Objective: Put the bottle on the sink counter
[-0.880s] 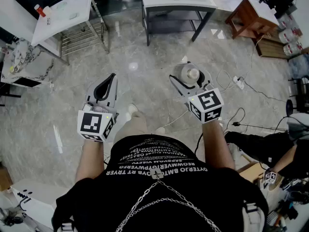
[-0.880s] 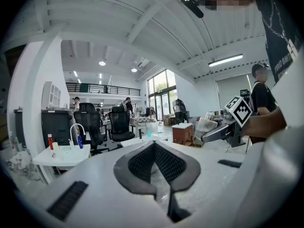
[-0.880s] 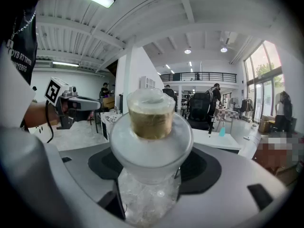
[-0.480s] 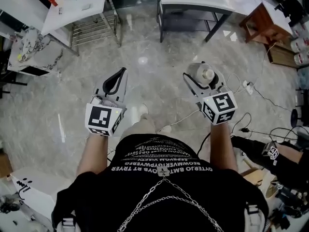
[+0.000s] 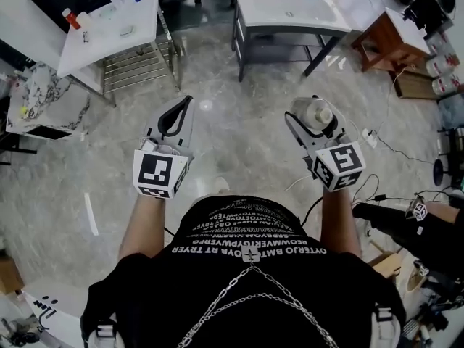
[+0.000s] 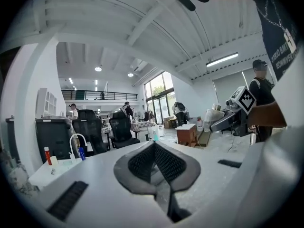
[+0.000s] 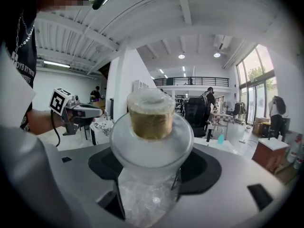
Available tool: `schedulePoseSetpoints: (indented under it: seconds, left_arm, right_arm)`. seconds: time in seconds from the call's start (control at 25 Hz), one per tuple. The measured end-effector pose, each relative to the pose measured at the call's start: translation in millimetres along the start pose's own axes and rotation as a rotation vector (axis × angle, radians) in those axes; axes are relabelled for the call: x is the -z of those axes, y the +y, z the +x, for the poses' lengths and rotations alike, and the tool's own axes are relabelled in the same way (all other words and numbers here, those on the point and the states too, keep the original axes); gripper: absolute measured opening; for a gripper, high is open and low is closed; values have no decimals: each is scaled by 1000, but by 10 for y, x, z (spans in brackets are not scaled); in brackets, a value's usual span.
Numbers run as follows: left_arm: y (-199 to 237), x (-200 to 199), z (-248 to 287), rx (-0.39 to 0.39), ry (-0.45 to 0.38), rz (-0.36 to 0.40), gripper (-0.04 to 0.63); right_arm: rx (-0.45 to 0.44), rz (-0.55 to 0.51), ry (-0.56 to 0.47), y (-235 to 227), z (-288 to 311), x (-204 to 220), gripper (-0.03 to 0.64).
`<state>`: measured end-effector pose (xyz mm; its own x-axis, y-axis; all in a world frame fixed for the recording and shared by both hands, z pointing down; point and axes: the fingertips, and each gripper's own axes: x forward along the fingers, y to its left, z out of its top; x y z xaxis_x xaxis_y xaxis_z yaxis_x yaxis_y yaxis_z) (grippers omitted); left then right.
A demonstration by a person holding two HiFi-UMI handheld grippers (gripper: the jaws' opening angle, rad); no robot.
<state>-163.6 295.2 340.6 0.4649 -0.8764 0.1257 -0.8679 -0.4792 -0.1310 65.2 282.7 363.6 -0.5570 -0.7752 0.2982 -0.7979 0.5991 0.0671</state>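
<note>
Both grippers have moved closer to the far sink table, right gripper jaws clamping the bottle above the floor, left gripper jaws together, empty.

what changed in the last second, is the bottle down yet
The person has stepped forward: the sink counter now shows more fully at the top of the head view, basin included. Both grippers rode along, held out in front. Nothing was taken hold of or let go: the right gripper still holds the bottle, not yet set down, and the left gripper stays shut and empty.
</note>
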Motion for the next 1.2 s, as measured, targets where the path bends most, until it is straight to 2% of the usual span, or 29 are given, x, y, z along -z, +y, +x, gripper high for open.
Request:
schedulePoseSetpoints:
  seconds: [0.2, 0.44, 0.84, 1.2]
  left_arm:
    - [285, -1, 138, 27, -20, 13, 6]
    - [532, 137, 327, 5, -4, 0, 6]
    - [644, 79, 994, -9, 4, 28, 6]
    - [967, 53, 1849, -38, 21, 40, 6]
  right_arm:
    - [49, -6, 10, -1, 227, -122, 330]
    - [56, -20, 50, -127, 440, -64, 330]
    - [13, 15, 49, -688, 902, -64, 330]
    - [-27, -5, 48, -1310, 1648, -228, 330]
